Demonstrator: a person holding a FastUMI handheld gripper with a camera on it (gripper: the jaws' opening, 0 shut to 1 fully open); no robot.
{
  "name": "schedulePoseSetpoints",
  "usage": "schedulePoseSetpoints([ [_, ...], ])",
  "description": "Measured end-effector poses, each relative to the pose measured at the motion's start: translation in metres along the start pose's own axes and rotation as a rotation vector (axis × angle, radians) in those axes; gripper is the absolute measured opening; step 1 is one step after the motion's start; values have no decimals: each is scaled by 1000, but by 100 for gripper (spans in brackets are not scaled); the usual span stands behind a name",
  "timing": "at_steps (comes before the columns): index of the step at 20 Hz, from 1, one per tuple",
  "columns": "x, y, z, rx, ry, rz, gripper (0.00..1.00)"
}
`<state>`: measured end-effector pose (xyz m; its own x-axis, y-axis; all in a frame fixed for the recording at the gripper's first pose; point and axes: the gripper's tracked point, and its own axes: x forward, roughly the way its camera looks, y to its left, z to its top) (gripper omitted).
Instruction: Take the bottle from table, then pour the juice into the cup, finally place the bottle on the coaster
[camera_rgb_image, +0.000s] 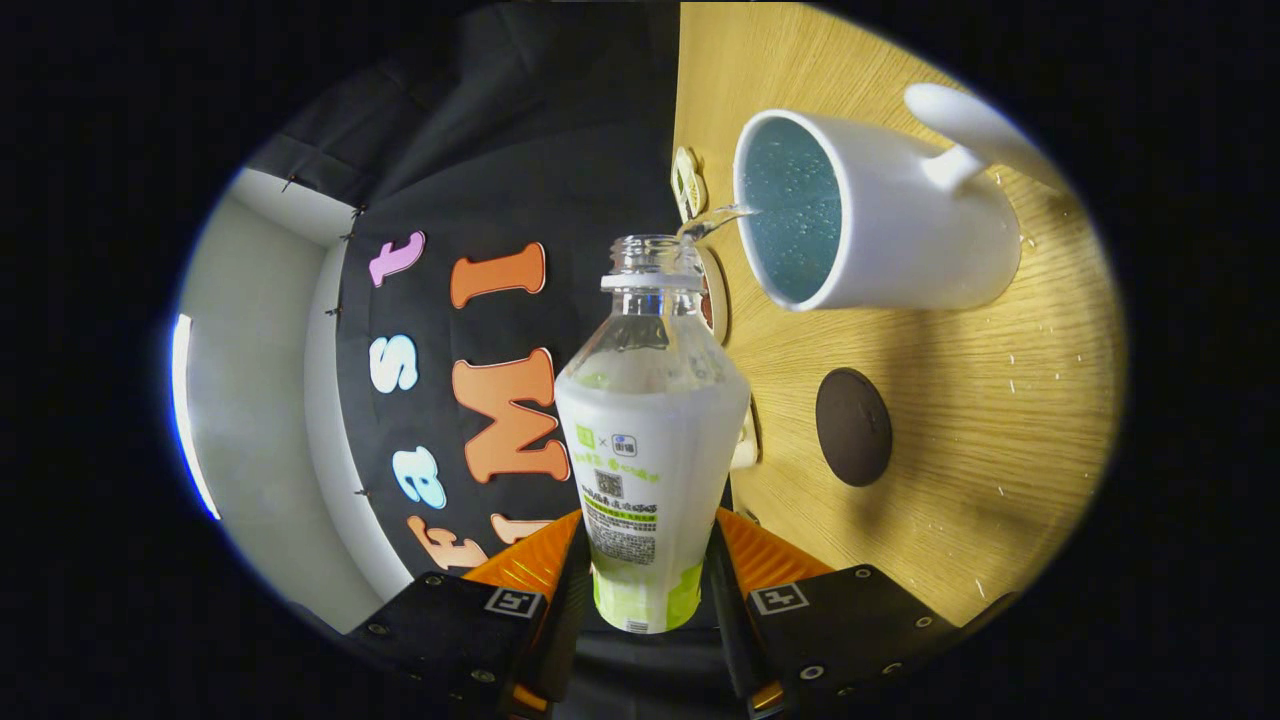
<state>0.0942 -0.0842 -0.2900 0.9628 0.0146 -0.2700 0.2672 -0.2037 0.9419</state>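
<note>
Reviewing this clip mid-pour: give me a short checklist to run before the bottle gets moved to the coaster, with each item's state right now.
1. Grip: both fingers of the tool press on the bottle low on its body: ok.
2. Bottle cap off, mouth open: ok.
3. Stream landing inside the cup: ok, a thin stream runs from the mouth over the rim.
4. Pour finished: not ok, liquid is flowing.
5. Coaster free for the bottle: ok.
6. Table dry: not ok, droplets near the cup.
</note>
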Motion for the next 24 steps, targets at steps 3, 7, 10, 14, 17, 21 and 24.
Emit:
schedulePoseSetpoints([
  [3, -2, 0, 2, 9, -2, 6, 61],
  [7, -2, 1, 7, 27, -11, 8, 61],
  [10, -5, 2, 8, 42, -11, 26, 61],
  [14, -4, 6, 13, 54, -18, 36, 61],
  [17, -4, 7, 15, 61, -23, 40, 61],
  [21, -2, 8, 21, 74, -28, 42, 61],
  [24, -2, 7, 26, 71, -41, 38, 61],
])
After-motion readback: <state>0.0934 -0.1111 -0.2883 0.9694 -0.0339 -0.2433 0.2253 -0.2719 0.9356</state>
